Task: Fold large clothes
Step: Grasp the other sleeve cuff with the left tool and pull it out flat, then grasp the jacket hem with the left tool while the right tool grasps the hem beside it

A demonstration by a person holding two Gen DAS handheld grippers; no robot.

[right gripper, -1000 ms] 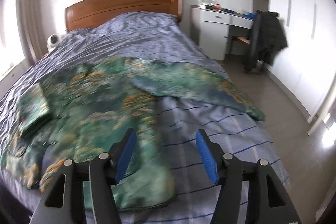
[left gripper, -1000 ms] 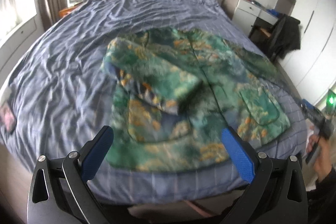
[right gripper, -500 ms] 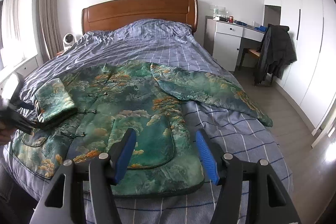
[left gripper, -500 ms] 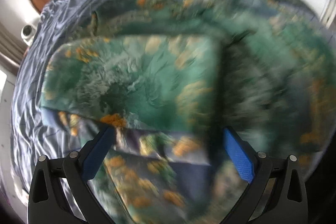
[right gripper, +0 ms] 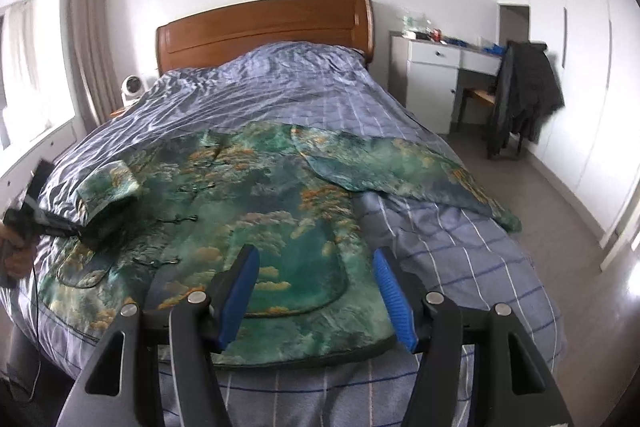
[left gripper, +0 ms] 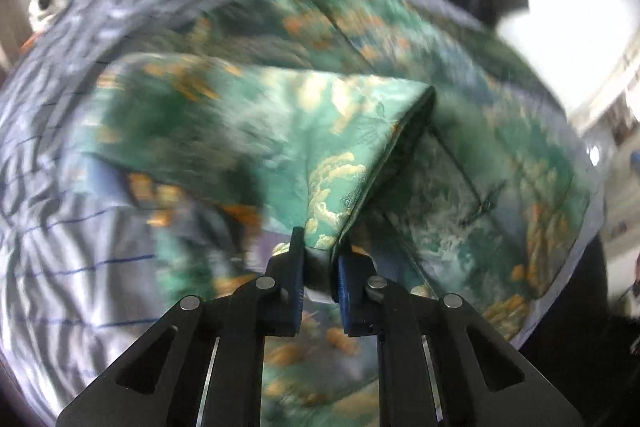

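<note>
Left tongs (left gripper: 320,259) angled down, clamping jacket sleeve (left gripper: 304,131), right tongs (right gripper: 316,291) agape above hem

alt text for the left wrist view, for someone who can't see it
The left gripper is shut on the cuff of a green patterned jacket's folded sleeve. The jacket lies spread on a bed with a blue checked cover; much of the picture is motion-blurred.
</note>
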